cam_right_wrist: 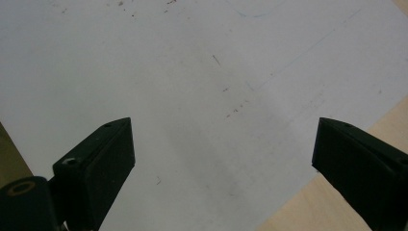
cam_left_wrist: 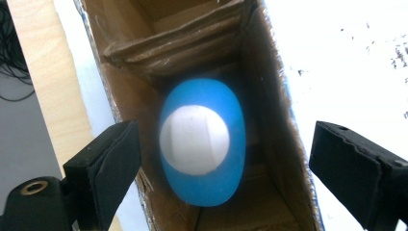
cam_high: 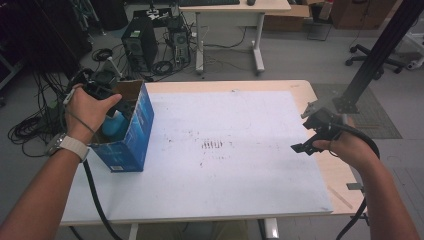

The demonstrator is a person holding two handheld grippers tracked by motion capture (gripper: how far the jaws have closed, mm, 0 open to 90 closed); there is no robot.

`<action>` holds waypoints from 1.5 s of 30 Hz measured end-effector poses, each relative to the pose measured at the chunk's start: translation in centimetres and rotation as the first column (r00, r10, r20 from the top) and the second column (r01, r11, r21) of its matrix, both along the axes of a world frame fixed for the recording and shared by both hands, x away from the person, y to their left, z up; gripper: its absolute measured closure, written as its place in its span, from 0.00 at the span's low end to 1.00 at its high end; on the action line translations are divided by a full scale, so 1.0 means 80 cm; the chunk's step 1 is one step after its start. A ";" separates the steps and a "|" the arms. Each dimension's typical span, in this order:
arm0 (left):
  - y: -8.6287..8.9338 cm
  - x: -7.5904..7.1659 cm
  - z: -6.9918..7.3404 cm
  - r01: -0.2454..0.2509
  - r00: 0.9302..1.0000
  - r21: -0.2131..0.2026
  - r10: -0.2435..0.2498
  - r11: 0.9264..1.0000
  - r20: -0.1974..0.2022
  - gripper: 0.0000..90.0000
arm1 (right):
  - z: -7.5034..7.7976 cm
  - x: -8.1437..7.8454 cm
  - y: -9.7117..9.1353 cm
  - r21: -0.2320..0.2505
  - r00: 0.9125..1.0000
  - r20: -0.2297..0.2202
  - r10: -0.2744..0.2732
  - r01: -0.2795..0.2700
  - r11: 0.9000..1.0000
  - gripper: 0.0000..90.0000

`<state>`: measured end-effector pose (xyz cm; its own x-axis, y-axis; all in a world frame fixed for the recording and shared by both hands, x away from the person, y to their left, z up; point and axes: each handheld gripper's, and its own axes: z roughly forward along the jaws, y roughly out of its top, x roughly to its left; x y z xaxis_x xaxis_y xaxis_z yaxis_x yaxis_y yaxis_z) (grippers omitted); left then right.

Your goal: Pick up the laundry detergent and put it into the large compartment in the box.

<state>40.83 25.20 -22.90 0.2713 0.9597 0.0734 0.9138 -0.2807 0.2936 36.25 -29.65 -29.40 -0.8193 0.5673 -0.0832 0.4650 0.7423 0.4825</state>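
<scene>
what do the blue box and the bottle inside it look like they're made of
The box looks like corrugated cardboard: raw brown inside with ragged, layered flap edges, and a printed blue outer face, slightly glossy. The bottle standing in it looks like plastic, probably smooth and matte: even light blue body with a white round cap. It is blurred in the left gripper view, so its finish stays uncertain.

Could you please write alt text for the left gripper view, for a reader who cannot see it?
A blue bottle with a white cap stands inside an open cardboard box, seen from straight above. The left gripper hangs over it, its two black jaws wide apart and touching nothing, with the white table sheet beside the box.
</scene>
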 end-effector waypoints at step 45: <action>-0.069 -0.027 0.076 0.256 0.966 0.030 -0.257 0.966 0.037 0.11 | 0.006 0.002 0.007 -0.003 1.000 0.001 0.009 -0.009 1.000 0.09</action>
<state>38.68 19.72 -16.78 0.5043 0.8562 0.1123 0.7980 -0.5118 0.3183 36.40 -29.13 -28.96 -0.8246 0.5593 -0.0855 0.4576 0.7482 0.4804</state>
